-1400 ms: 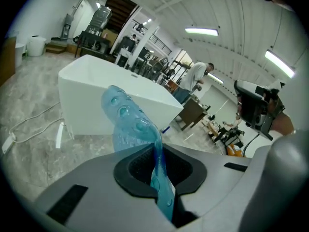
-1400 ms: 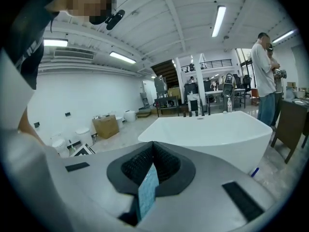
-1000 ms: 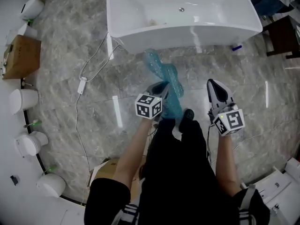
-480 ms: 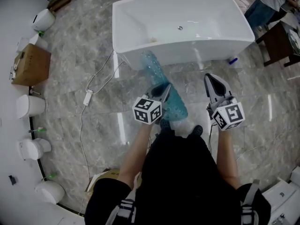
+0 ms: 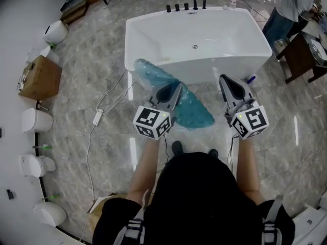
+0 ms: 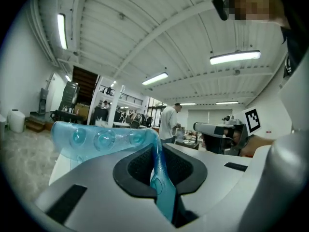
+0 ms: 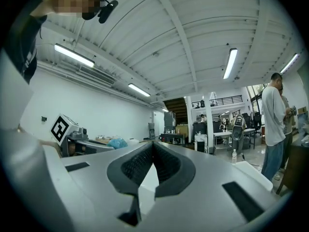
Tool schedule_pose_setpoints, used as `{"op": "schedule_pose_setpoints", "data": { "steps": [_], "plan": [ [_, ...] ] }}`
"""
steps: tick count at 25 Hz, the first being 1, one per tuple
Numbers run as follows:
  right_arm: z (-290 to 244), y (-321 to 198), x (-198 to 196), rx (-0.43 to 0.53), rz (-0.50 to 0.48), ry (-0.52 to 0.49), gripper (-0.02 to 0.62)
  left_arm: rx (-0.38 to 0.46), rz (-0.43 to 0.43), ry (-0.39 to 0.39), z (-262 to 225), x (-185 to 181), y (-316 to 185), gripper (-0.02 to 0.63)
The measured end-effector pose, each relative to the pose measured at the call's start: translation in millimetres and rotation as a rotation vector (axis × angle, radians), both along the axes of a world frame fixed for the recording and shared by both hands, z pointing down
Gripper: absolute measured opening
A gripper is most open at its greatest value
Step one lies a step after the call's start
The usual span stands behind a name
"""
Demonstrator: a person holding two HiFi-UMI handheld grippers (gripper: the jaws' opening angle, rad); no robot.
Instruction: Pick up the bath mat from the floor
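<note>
The translucent blue bath mat [image 5: 191,108] with suction cups hangs off the floor in front of the white bathtub [image 5: 132,50]. Its far end reaches up beside the tub's left corner. My left gripper [image 5: 171,92] is shut on one edge of it. In the left gripper view the mat [image 6: 104,139] folds over the left jaw and its edge runs down between the pads of the left gripper [image 6: 157,166]. My right gripper [image 5: 232,83] hovers to the right of the mat, apart from it. In the right gripper view the right gripper [image 7: 152,150] has its jaws shut with nothing between them.
Several white toilets [image 5: 36,120] and a cardboard box [image 5: 41,78] line the left wall. A white cable [image 5: 99,116] trails across the marble floor at left. A person [image 5: 291,4] stands by a dark table [image 5: 306,50] at the upper right. My feet [image 5: 177,147] are below the mat.
The mat has come up off the floor and hangs wider and flatter than before. Both grippers have risen, nearer the bathtub.
</note>
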State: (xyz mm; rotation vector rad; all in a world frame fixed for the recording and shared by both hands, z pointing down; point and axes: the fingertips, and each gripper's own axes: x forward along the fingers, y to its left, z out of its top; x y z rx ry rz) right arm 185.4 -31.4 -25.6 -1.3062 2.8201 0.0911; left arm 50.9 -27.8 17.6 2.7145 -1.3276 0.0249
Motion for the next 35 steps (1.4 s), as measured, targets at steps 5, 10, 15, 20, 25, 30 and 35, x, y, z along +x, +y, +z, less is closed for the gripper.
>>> {"op": "schedule_pose_setpoints", "data": {
  "steps": [5,10,15,20,25,30,35],
  "plan": [
    [-15,0,23,0.002,0.016,0.016,0.013,0.111,-0.013,-0.062,-44,15,6,0.048],
    [-37,7,48,0.032,0.032,-0.015,0.014,0.171,-0.016,-0.082,-78,28,15,0.049],
    [-49,21,61,0.009,0.011,-0.039,0.012,0.223,-0.029,-0.08,-105,26,25,0.051],
    [-51,29,65,0.032,0.031,0.031,0.013,0.227,-0.046,-0.071,-109,21,28,0.049],
    [-50,32,74,0.035,0.043,0.03,0.012,0.217,-0.057,-0.071,-107,25,28,0.049],
    [-52,30,61,0.03,0.045,0.046,0.012,0.205,-0.068,-0.072,-107,7,28,0.049],
    [-52,23,60,0.039,0.046,0.038,0.012,0.207,-0.072,-0.084,-106,6,24,0.049]
  ]
}}
